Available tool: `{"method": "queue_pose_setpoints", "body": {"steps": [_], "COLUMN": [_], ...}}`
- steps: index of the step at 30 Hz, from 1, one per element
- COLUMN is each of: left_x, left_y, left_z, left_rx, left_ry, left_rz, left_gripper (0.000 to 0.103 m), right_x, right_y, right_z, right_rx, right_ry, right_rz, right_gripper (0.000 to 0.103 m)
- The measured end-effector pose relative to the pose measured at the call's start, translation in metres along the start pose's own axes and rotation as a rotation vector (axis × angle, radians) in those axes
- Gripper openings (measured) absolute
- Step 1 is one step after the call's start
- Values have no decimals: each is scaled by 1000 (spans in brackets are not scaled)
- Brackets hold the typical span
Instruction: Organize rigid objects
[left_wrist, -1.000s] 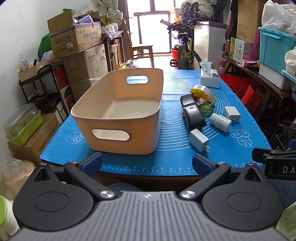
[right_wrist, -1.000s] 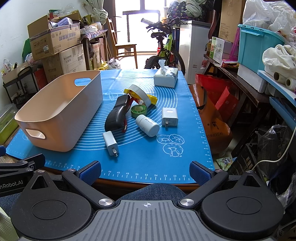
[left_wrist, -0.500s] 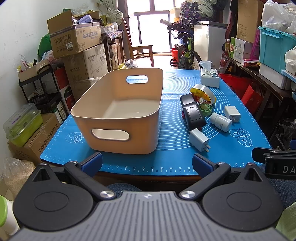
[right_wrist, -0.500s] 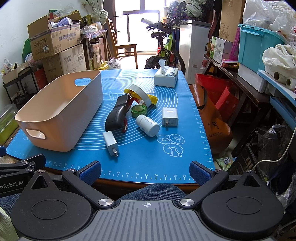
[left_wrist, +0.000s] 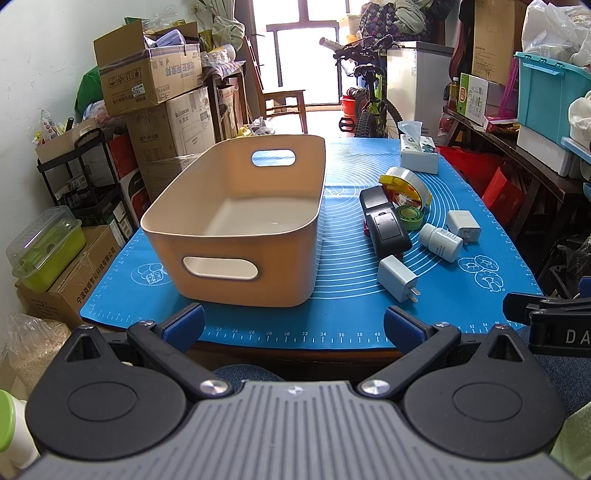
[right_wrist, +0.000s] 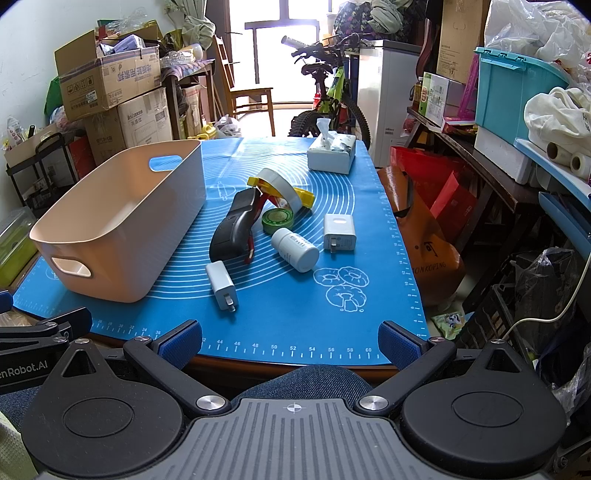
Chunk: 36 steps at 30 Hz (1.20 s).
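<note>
Beige bin (left_wrist: 236, 236) empty; both claws spread wide.

Left gripper (left_wrist: 293, 323) and right gripper (right_wrist: 290, 338) gape wide, seemingly level

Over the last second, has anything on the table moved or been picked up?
Nothing visibly changed. Both tools, left and right, stay open and empty short of the table edge. The beige bin is still empty, and the chargers, bottle and tape lie untouched on the blue mat.
</note>
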<state>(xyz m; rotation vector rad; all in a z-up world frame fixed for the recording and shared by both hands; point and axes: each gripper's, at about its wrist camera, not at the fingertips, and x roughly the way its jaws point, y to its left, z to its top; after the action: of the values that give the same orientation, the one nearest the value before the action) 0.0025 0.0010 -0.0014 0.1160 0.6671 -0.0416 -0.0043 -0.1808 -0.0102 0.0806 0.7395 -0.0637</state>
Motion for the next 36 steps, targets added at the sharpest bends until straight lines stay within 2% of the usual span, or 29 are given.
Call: {"method": "queue_pose_setpoints", "body": {"steps": [28,36], "left_x": [-1,-3], "left_y": [-1,0], "left_z": [-2,4], "left_rx": [0,-18], "left_ry": [-12,-17], "left_rz": [1,-20], "left_gripper": [102,102], "right_x": [-1,1], "right_y": [-1,-1], "right_z": [2,6], "right_rx": [11,3], "right_ry": [4,11], "right_rz": [1,3], "right_gripper": [101,101]}}
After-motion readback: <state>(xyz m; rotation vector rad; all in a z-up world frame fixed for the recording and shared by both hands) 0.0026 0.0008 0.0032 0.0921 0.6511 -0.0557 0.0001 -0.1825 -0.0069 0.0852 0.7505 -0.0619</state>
